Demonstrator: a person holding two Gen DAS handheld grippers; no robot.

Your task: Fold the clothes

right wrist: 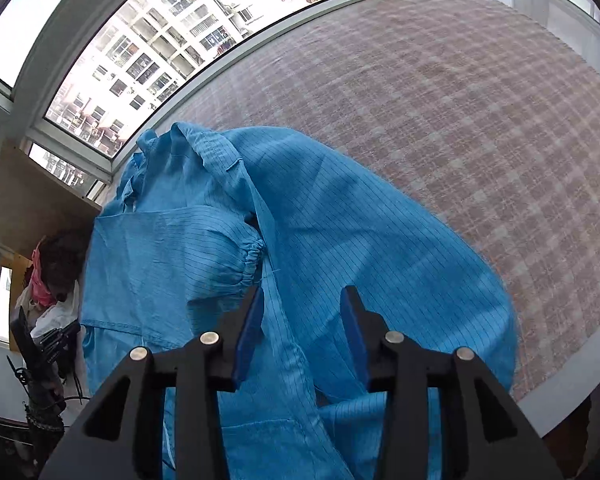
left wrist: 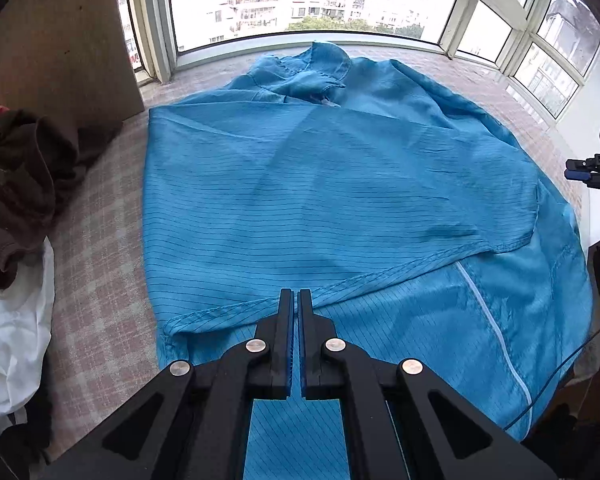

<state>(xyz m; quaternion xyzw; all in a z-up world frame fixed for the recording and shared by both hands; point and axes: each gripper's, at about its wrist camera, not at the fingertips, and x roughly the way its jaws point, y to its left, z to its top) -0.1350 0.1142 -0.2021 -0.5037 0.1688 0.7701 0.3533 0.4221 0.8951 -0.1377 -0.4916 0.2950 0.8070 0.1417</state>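
— Blue striped garment (left wrist: 340, 200): where is it lying?
— It is lying spread over the pink checked cloth (left wrist: 100, 280) that is covering the table by the window (left wrist: 300, 0). Its left part is lying folded over the middle, so a stitched hem is running across the fabric just ahead of the left gripper (left wrist: 294, 294). The collar (left wrist: 320, 68) is sitting bunched at the far end, near the window frame.
— What is the left gripper doing?
— Its jaws are sitting pressed almost together, with only a thin slit between the blue pads. The tips are lying right at the folded hem, but I cannot tell whether any fabric is being pinched between them.
— And the right one?
— The right gripper (right wrist: 302, 300) is hovering over the garment's right side with its jaws standing wide apart, holding nothing. A gathered elastic cuff (right wrist: 252, 256) is lying just beyond its left finger, and a long seam is running between the fingers.
— Is anything else showing?
— A heap of brown, pink and white clothes (left wrist: 16, 208) is sitting at the table's left edge, beside a brown wooden panel (left wrist: 60, 40). A white zipper strip (left wrist: 488, 320) is running down the uncovered right part of the garment.
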